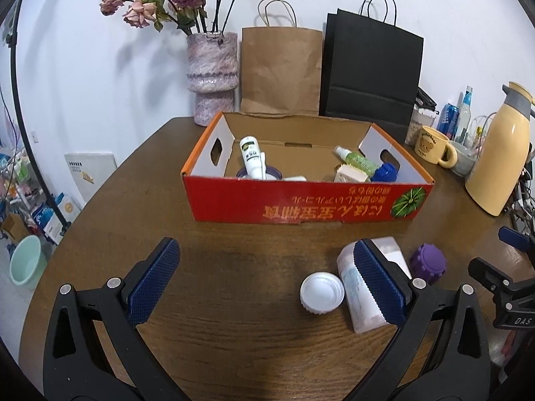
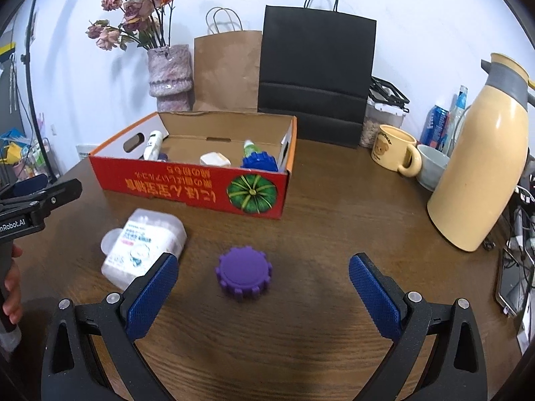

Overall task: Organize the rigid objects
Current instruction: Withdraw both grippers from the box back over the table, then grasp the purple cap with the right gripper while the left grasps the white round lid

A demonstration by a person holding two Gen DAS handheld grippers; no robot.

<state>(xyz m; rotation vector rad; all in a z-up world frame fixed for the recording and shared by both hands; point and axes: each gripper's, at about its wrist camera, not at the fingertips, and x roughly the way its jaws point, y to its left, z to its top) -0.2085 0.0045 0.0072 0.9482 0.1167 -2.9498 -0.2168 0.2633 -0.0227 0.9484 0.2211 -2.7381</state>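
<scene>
- The right gripper (image 2: pixel 262 295) hovers low over the round wooden worktop (image 2: pixel 334 227), fingers spread wide and empty, with the purple ridged cap (image 2: pixel 244 272) lying between and just ahead of them, apparently lined up as the next pick.
- The left gripper (image 1: pixel 267 284) also has its fingers spread and grips nothing; the white cap (image 1: pixel 321 292) sits between them, and the clear plastic tub (image 1: pixel 359 297) lies on its side, partly hidden by the right-hand finger (image 1: pixel 376 280).
- The red cardboard box (image 1: pixel 307 202), open-topped and set mid-worktop within reach of both grippers, seems to be the collecting point.
- Inside it already: a white bottle (image 1: pixel 251 158) leaning at the left, a green spray bottle (image 1: pixel 356 160), a cream block (image 1: pixel 349 173) and a blue ridged cap (image 1: pixel 386 171) at the right.
- Three items remain loose on the worktop, suggesting the sorting is partly done.
</scene>
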